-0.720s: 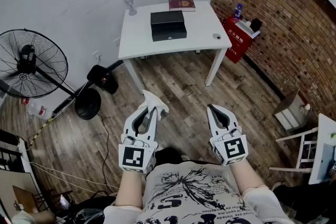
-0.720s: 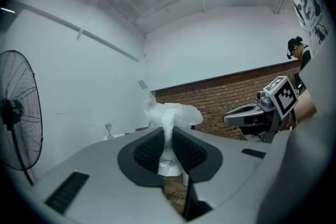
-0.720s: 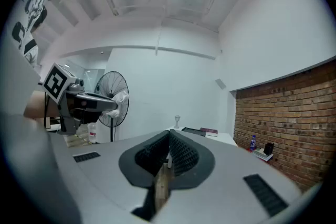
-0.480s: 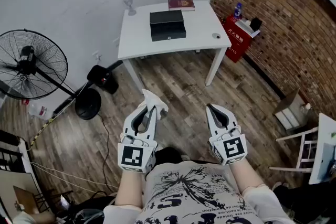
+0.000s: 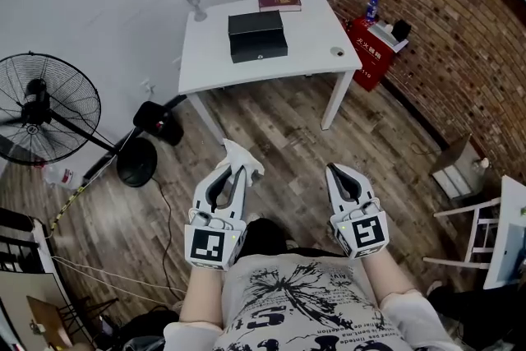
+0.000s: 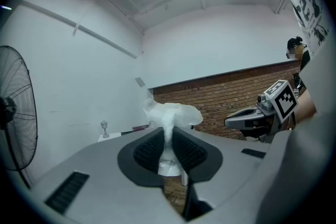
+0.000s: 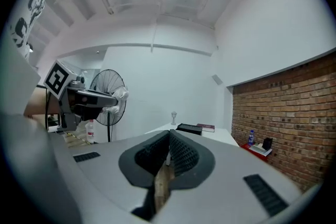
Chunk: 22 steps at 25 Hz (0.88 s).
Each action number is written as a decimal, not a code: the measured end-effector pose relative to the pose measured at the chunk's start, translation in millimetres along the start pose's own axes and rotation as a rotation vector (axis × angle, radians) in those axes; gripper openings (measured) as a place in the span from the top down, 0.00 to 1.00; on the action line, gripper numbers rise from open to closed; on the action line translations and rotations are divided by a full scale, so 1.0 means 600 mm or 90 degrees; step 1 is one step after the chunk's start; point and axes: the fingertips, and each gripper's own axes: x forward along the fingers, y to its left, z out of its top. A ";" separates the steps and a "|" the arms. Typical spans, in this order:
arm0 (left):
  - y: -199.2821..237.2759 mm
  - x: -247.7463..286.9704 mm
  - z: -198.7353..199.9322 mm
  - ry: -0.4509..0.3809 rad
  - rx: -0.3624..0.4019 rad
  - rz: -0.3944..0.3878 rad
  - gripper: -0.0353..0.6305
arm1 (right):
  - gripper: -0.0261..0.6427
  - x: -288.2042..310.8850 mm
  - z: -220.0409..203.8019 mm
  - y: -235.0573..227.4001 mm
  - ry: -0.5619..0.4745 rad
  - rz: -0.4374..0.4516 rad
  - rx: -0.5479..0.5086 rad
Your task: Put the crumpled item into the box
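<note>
A crumpled white tissue (image 5: pixel 240 156) sticks out of my left gripper (image 5: pixel 233 170), whose jaws are shut on it; in the left gripper view the crumpled tissue (image 6: pixel 170 115) bulges above the closed pads. My right gripper (image 5: pixel 340 173) is shut with nothing in it, its tips meeting in the right gripper view (image 7: pixel 169 134). Both are held over the wooden floor, well short of the white table (image 5: pixel 320 53). On that table lies the black box (image 5: pixel 257 36), lid closed.
A red book (image 5: pixel 279 1) and a small glass (image 5: pixel 196 6) sit at the table's back. A standing fan (image 5: pixel 45 107) is at left, a red case (image 5: pixel 370 49) by the brick wall, a white chair (image 5: pixel 481 234) at right.
The view has shifted slightly; the table now sits a little left and higher in frame. Both grippers keep their hold and places.
</note>
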 end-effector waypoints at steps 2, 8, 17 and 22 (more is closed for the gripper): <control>0.011 0.012 -0.013 0.019 -0.001 0.001 0.85 | 0.94 0.020 -0.007 -0.006 0.007 0.006 0.002; 0.083 0.073 -0.031 0.032 -0.006 0.013 0.85 | 0.94 0.122 -0.011 -0.024 0.019 0.016 0.013; 0.281 0.274 -0.037 0.022 -0.025 0.005 0.85 | 0.94 0.384 0.016 -0.073 0.044 0.025 -0.002; 0.411 0.410 -0.038 0.052 0.000 -0.029 0.85 | 0.94 0.558 0.059 -0.104 0.044 0.012 -0.022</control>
